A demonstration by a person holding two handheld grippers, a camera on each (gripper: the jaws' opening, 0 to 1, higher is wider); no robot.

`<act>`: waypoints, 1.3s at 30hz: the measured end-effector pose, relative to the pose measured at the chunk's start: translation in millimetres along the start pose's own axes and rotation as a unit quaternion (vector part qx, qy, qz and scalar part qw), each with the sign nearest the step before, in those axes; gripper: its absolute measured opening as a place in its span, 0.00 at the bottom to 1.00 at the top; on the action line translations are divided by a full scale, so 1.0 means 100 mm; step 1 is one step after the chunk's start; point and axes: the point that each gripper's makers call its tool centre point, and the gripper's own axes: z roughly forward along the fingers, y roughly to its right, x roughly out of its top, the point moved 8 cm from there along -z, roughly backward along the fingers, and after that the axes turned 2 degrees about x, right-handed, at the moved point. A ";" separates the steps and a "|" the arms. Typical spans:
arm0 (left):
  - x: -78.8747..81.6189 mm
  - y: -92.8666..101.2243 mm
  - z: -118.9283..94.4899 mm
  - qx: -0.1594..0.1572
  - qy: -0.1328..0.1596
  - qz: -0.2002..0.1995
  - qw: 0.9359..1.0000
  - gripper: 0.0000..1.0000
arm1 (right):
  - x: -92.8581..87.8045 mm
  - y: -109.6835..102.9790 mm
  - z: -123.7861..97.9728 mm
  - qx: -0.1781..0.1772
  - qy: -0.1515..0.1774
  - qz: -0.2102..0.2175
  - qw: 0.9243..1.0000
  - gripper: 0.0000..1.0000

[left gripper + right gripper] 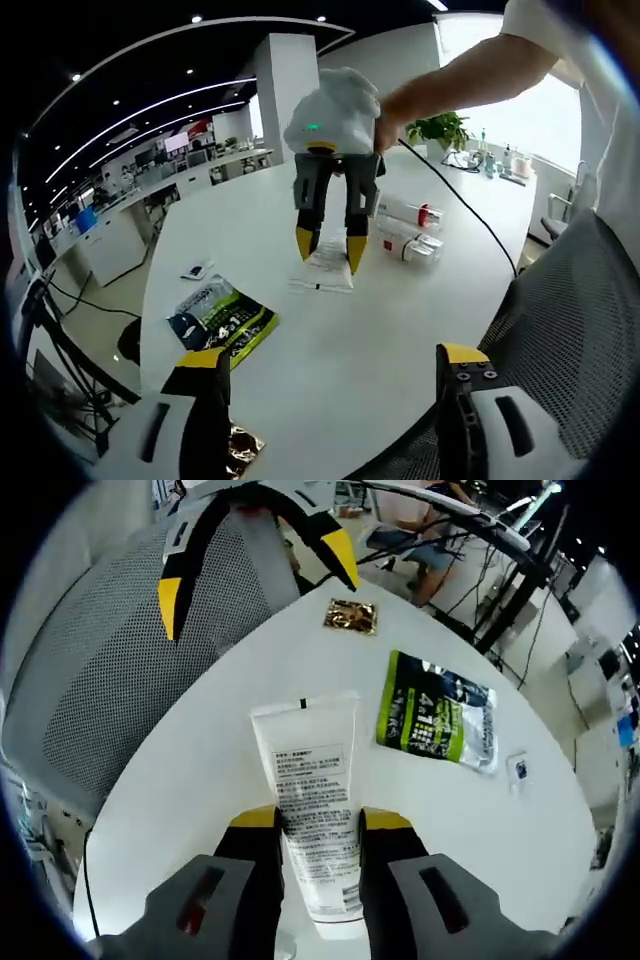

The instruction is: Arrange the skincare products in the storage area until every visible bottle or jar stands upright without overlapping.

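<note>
While lying flat, the white tube (318, 815) sits between the right gripper (320, 820)'s narrowed fingers.

1 white tube (312, 810), 2 clear bottles (408, 228), 1 green pouch (436, 712), 1 gold sachet (350, 615), 1 small card (517, 768)

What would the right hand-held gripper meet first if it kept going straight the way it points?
The white tube, lying flat on the table, already sits between the right hand-held gripper jaws, so it likely meets that first; contact is unclear.
</note>
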 end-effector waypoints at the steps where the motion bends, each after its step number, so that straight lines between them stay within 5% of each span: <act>1: 0.00 0.00 0.00 0.000 -0.001 0.000 1.000 0.87 | 0.00 0.00 -0.02 -0.006 0.007 0.007 1.000 0.25; 7: 0.00 0.00 0.00 0.000 -0.004 0.000 1.000 0.87 | -0.01 -0.01 -0.21 -0.035 0.084 0.079 0.993 0.25; 16: -0.01 0.00 0.01 -0.004 -0.009 -0.001 1.000 0.88 | 0.07 -0.12 -0.50 -0.087 0.205 0.172 0.960 0.26; 22: -0.02 -0.02 0.02 0.001 -0.010 -0.006 1.000 0.90 | 0.16 -0.32 -0.72 -0.122 0.299 0.231 0.918 0.26; 25: 0.06 0.06 0.01 -0.033 0.012 -0.020 0.999 0.92 | 0.22 -0.47 -0.83 -0.129 0.358 0.263 0.887 0.27; 29: 0.14 0.06 -0.04 -0.036 0.028 -0.029 0.999 0.94 | 0.26 -0.64 -0.97 -0.140 0.422 0.290 0.847 0.27; 34: 0.21 0.02 -0.04 -0.023 0.023 -0.042 0.999 0.93 | 0.32 -0.83 -1.06 -0.147 0.446 0.295 0.832 0.27; 37: 0.35 0.06 -0.09 -0.034 0.052 -0.065 0.996 0.93 | 0.33 -0.93 -1.11 -0.147 0.464 0.304 0.819 0.28; 39: 0.51 0.17 -0.12 -0.067 0.083 -0.108 0.988 0.94 | 0.33 -1.01 -1.15 -0.145 0.481 0.314 0.805 0.28</act>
